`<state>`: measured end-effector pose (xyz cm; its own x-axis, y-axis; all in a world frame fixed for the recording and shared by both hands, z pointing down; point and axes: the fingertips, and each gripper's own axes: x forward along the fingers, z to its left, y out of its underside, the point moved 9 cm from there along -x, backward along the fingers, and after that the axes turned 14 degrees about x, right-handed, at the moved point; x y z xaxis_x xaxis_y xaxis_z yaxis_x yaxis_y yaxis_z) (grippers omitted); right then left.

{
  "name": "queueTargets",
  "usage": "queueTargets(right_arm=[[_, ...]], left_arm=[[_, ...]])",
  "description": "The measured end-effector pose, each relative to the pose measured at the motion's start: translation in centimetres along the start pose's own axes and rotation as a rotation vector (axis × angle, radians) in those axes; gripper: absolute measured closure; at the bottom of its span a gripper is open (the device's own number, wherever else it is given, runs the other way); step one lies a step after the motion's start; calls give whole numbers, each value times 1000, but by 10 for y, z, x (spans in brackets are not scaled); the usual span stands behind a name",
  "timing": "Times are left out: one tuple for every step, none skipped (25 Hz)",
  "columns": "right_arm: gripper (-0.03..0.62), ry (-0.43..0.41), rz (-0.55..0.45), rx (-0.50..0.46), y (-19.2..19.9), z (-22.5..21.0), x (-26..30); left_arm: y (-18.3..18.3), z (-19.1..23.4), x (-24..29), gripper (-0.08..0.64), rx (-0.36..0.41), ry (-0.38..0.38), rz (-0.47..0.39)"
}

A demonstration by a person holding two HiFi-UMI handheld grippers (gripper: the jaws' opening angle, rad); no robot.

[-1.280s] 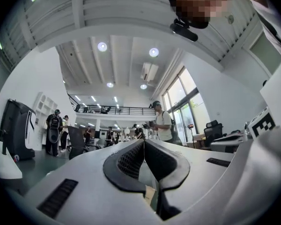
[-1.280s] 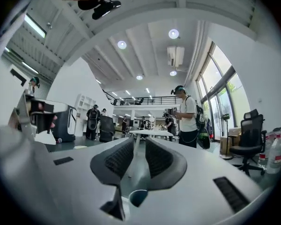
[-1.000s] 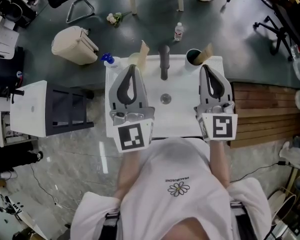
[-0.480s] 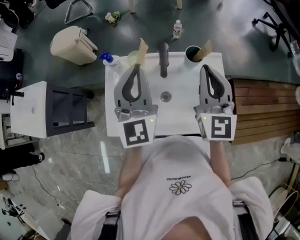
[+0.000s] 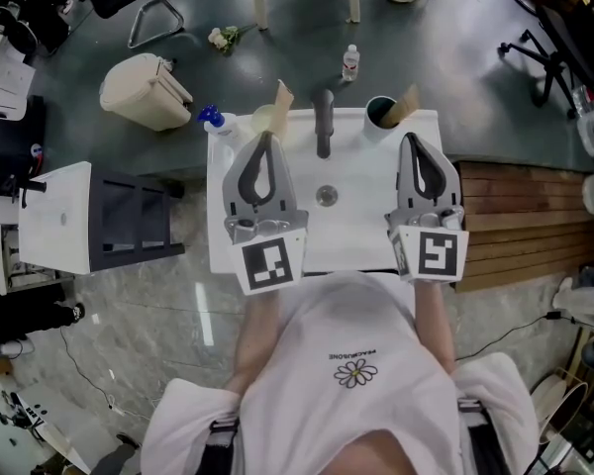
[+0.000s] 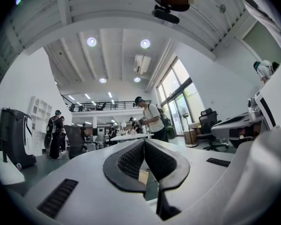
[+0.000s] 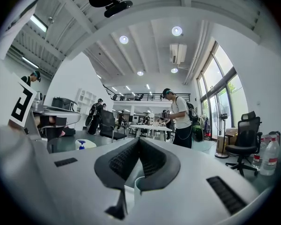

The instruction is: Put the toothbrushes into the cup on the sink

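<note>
Toothbrushes: can't pick any out for sure. Nearest to the person, the left claw [image 5: 264, 135] and right claw [image 5: 413, 139] both hover over the white sink [image 5: 366, 236], jaws pressed together with nothing in them. Between them sits the drain [image 5: 326, 196], with the dark faucet [image 5: 324, 122] behind it. On the sink's back rim there's a pale cup [image 5: 265, 119] on the left and a dark cup [image 5: 380, 113] on the right. A tan strip [image 5: 283, 95] sticks out of the pale one, and a second tan strip [image 5: 409, 100] out of the dark one. Those might be the brushes. Beyond, a beige bin [image 5: 147, 89] and a water bottle [image 5: 350, 62] are on the floor.
</note>
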<state>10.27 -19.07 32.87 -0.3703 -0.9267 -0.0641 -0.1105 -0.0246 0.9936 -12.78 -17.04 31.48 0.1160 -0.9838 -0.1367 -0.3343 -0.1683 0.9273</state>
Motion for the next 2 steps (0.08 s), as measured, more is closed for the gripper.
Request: queueTargets(right_arm=[[580,2,0,4,0,-1,0],[580,4,0,9,1,-2,0]], left_arm=[[1,0,0,541,1,-1,4],[2,1,0,541,3,-3,7]])
